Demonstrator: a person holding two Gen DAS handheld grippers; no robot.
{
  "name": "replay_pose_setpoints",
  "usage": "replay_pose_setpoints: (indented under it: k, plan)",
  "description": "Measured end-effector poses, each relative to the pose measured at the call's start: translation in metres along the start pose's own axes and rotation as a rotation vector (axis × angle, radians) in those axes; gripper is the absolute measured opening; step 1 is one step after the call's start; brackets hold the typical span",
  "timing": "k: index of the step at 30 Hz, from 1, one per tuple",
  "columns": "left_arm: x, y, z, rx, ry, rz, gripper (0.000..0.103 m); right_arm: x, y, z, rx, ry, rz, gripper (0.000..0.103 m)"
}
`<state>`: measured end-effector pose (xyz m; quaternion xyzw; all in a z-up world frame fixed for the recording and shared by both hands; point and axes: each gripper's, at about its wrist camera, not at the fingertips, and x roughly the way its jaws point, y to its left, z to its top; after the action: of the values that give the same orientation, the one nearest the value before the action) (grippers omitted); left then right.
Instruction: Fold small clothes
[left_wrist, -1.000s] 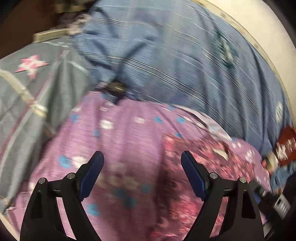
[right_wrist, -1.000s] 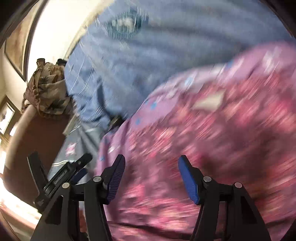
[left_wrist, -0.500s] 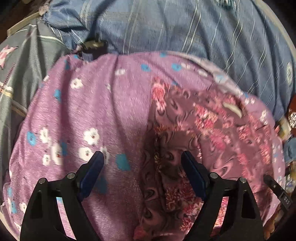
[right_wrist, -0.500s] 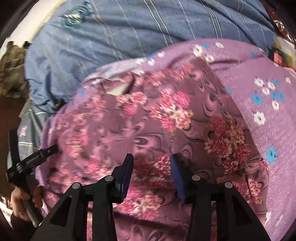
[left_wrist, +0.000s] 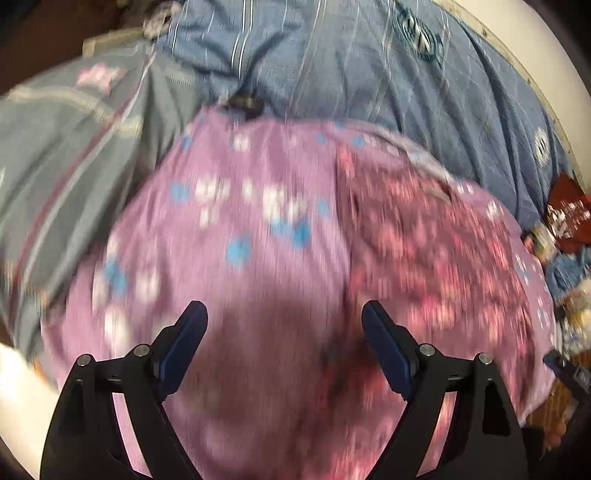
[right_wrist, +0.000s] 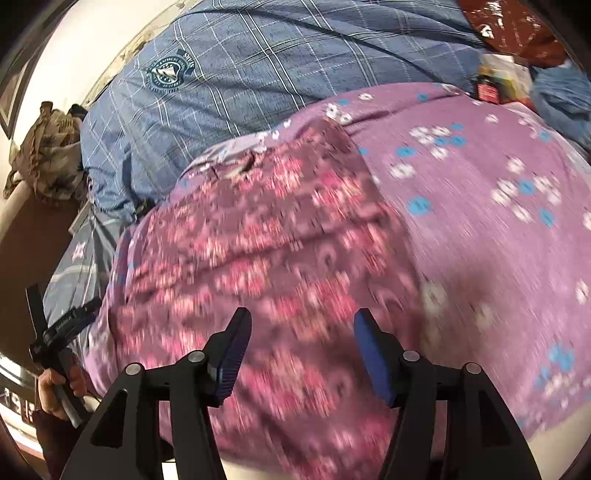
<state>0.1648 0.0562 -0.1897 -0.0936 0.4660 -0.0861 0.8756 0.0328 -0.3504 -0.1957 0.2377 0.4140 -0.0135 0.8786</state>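
Fabric fills the left wrist view: the lilac flowered cloth (left_wrist: 236, 236) lies beneath the left gripper (left_wrist: 284, 325), jaws wide apart, empty. In the right wrist view, the right gripper (right_wrist: 303, 332) hangs over the pink floral garment (right_wrist: 258, 258), jaws opening, nothing between them

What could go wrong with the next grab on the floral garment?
1. The dark floral garment lies on the lilac flowered cloth; a deep pinch could lift both layers.
2. Both views are motion-blurred, so edges are hard to find; the right gripper, jaws opening and empty, may miss a hem.
3. The left gripper, open, hovers over the lilac cloth, not the garment, so it may pinch the wrong fabric.
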Motion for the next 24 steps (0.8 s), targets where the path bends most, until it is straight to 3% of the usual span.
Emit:
replay_pose_setpoints:
  k: [5, 11, 19, 24]
  plan:
    - [-0.022, 0.0, -0.062, 0.053, 0.089, -0.031, 0.086, -0.016, -0.001, -0.032, 0.023, 0.065, 0.023, 0.07]
    - [-0.032, -0.004, -0.11, 0.102, 0.153, -0.028, 0.086, -0.019, -0.004, -0.073, -0.001, 0.133, -0.031, 0.08]
    - [-0.014, 0.012, -0.131, 0.041, 0.237, -0.041, 0.086, 0.03, -0.038, -0.13, 0.047, 0.327, -0.166, 0.08]
    - [0.003, 0.005, -0.138, 0.03, 0.304, -0.138, 0.083, 0.069, -0.044, -0.148, 0.092, 0.401, -0.122, 0.08]
